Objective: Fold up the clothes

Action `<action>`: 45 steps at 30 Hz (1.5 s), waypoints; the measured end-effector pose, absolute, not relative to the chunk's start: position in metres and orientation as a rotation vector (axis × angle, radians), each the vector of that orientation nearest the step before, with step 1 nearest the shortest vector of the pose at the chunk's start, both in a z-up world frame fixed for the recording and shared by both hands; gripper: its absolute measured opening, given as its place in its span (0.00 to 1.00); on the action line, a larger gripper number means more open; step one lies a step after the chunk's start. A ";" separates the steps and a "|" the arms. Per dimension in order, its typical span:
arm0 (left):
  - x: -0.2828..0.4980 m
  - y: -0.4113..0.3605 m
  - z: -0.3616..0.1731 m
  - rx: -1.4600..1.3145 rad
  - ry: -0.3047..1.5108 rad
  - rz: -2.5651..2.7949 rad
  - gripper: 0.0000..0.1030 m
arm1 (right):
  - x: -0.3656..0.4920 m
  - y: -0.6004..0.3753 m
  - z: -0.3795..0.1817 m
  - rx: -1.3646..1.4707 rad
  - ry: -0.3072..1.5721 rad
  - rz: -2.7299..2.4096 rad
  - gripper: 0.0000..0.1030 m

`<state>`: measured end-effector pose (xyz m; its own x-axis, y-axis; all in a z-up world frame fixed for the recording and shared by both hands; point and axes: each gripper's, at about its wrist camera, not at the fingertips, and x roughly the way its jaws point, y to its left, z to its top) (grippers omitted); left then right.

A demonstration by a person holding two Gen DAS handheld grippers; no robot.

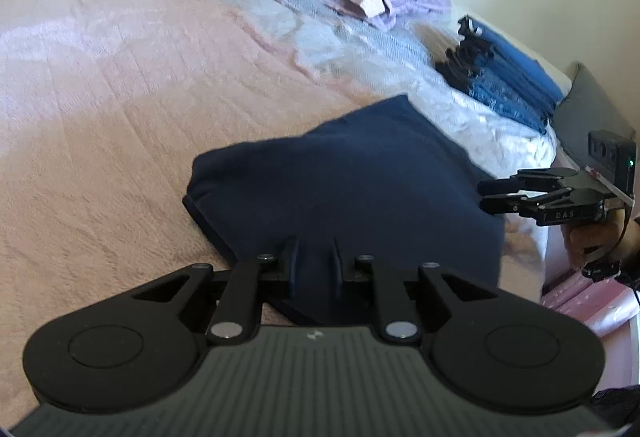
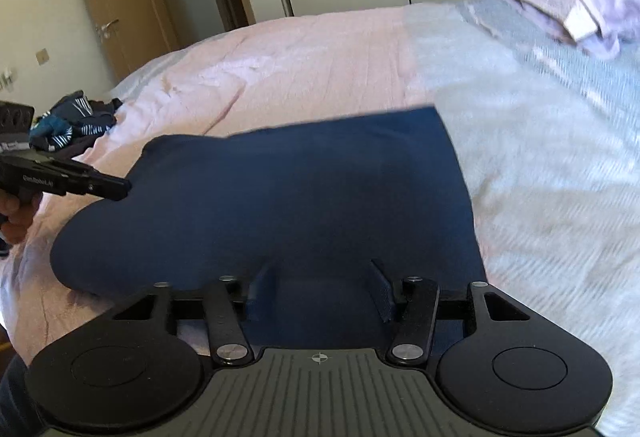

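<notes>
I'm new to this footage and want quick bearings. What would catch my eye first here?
A dark navy garment, already folded, lies on the pink bedspread right ahead of the open left gripper and the open right gripper. Behind it, a stack of folded blue clothes sits near the bed's edge.

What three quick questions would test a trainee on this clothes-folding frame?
1. True or false: a stack of folded blue clothes lies on the bed.
2. The garment in front of the left gripper is: A) red, B) navy, C) yellow.
3. Fill in: in its own wrist view, the jaws of the right gripper stand ___.

Key: 1 true; 2 B; 3 open.
</notes>
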<state>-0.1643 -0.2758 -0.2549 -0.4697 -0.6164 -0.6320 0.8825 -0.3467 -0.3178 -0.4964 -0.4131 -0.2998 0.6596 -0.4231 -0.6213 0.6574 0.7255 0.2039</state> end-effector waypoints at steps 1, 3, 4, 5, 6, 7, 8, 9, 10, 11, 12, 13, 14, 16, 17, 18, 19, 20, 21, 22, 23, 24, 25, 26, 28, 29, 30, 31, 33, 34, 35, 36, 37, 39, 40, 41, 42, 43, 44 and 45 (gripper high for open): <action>-0.163 -0.270 -0.248 0.484 0.792 -1.949 0.13 | -0.495 -0.407 -0.292 0.424 0.568 -0.625 0.52; -0.164 -0.256 -0.236 0.448 0.797 -1.979 0.13 | -0.492 -0.393 -0.280 0.404 0.538 -0.602 0.52; -0.168 -0.249 -0.232 0.446 0.789 -1.995 0.13 | -0.489 -0.387 -0.275 0.401 0.525 -0.590 0.52; -0.172 -0.243 -0.228 0.448 0.779 -2.011 0.13 | -0.486 -0.383 -0.274 0.403 0.516 -0.577 0.52; -0.178 -0.237 -0.228 0.466 0.770 -2.026 0.13 | -0.481 -0.379 -0.273 0.408 0.510 -0.564 0.52; -0.184 -0.232 -0.229 0.487 0.760 -2.041 0.13 | -0.476 -0.374 -0.272 0.412 0.503 -0.550 0.52; -0.191 -0.228 -0.234 0.524 0.750 -2.042 0.13 | -0.471 -0.371 -0.273 0.411 0.503 -0.540 0.52; -0.197 -0.225 -0.239 0.565 0.740 -2.040 0.14 | -0.464 -0.368 -0.277 0.408 0.512 -0.530 0.52; -0.198 -0.223 -0.242 0.572 0.741 -2.034 0.14 | -0.458 -0.366 -0.283 0.410 0.529 -0.517 0.52; -0.197 -0.221 -0.243 0.574 0.743 -2.027 0.16 | -0.452 -0.364 -0.290 0.401 0.556 -0.510 0.52; -0.197 -0.219 -0.245 0.576 0.745 -2.020 0.17 | -0.446 -0.362 -0.298 0.384 0.585 -0.507 0.52; -0.197 -0.218 -0.246 0.577 0.747 -2.013 0.17 | -0.441 -0.359 -0.306 0.367 0.614 -0.503 0.52; -0.197 -0.216 -0.248 0.579 0.749 -2.005 0.18 | -0.438 -0.357 -0.309 0.353 0.630 -0.503 0.52; -0.197 -0.213 -0.251 0.582 0.753 -1.991 0.21 | -0.439 -0.354 -0.304 0.340 0.630 -0.508 0.52; -0.196 -0.211 -0.253 0.584 0.755 -1.984 0.22 | -0.441 -0.352 -0.299 0.346 0.613 -0.513 0.52; -0.196 -0.209 -0.255 0.585 0.757 -1.977 0.22 | -0.444 -0.350 -0.294 0.352 0.596 -0.518 0.52; -0.196 -0.205 -0.251 0.588 0.734 -1.975 0.22 | -0.446 -0.349 -0.288 0.358 0.579 -0.523 0.52; -0.198 -0.200 -0.247 0.603 0.692 -1.971 0.21 | -0.447 -0.346 -0.285 0.348 0.577 -0.524 0.52; -0.201 -0.194 -0.243 0.619 0.647 -1.967 0.23 | -0.446 -0.342 -0.284 0.329 0.585 -0.522 0.52; -0.206 -0.187 -0.240 0.662 0.573 -1.962 0.25 | -0.445 -0.338 -0.282 0.310 0.592 -0.520 0.52; -0.212 -0.180 -0.238 0.708 0.493 -1.956 0.29 | -0.444 -0.332 -0.281 0.273 0.608 -0.515 0.52; -0.218 -0.173 -0.236 0.753 0.414 -1.947 0.32 | -0.442 -0.326 -0.280 0.226 0.630 -0.508 0.52; -0.224 -0.165 -0.234 0.797 0.333 -1.937 0.33 | -0.441 -0.318 -0.281 0.168 0.655 -0.503 0.52; -0.231 -0.159 -0.235 0.835 0.271 -1.928 0.35 | -0.441 -0.311 -0.284 0.108 0.679 -0.503 0.52; -0.249 -0.147 -0.238 0.904 0.136 -1.919 0.44 | -0.439 -0.302 -0.290 0.005 0.726 -0.504 0.52; -0.259 -0.141 -0.241 0.931 0.060 -1.913 0.52 | -0.438 -0.299 -0.295 -0.052 0.752 -0.502 0.52; -0.269 -0.134 -0.244 0.955 -0.018 -1.906 0.60 | -0.438 -0.297 -0.300 -0.114 0.781 -0.497 0.52; -0.282 -0.133 -0.250 0.987 -0.094 -1.896 0.64 | -0.437 -0.294 -0.305 -0.176 0.808 -0.491 0.53; -0.308 -0.131 -0.263 1.052 -0.246 -1.868 0.70 | -0.436 -0.290 -0.316 -0.310 0.858 -0.479 0.65; -0.321 -0.130 -0.270 1.083 -0.322 -1.852 0.70 | -0.437 -0.288 -0.322 -0.380 0.871 -0.467 0.68; -0.332 -0.132 -0.279 1.116 -0.383 -1.831 0.70 | -0.438 -0.287 -0.328 -0.447 0.882 -0.454 0.68; -0.341 -0.136 -0.290 1.154 -0.429 -1.811 0.70 | -0.439 -0.287 -0.334 -0.497 0.890 -0.439 0.68; -0.350 -0.140 -0.300 1.194 -0.473 -1.789 0.69 | -0.439 -0.290 -0.339 -0.533 0.900 -0.431 0.68; -0.360 -0.148 -0.314 1.231 -0.521 -1.743 0.62 | -0.439 -0.298 -0.349 -0.599 0.916 -0.437 0.68; -0.365 -0.153 -0.321 1.247 -0.543 -1.720 0.61 | -0.438 -0.303 -0.354 -0.637 0.924 -0.450 0.68; -0.367 -0.156 -0.326 1.267 -0.561 -1.698 0.61 | -0.436 -0.307 -0.360 -0.684 0.937 -0.463 0.68; -0.368 -0.159 -0.331 1.282 -0.579 -1.680 0.62 | -0.434 -0.310 -0.368 -0.731 0.957 -0.462 0.68; -0.368 -0.162 -0.334 1.290 -0.594 -1.665 0.63 | -0.432 -0.314 -0.375 -0.768 0.971 -0.448 0.68; -0.368 -0.164 -0.338 1.297 -0.603 -1.653 0.64 | -0.430 -0.317 -0.381 -0.797 0.973 -0.431 0.68; -0.368 -0.165 -0.341 1.305 -0.610 -1.642 0.65 | -0.428 -0.319 -0.387 -0.825 0.971 -0.416 0.67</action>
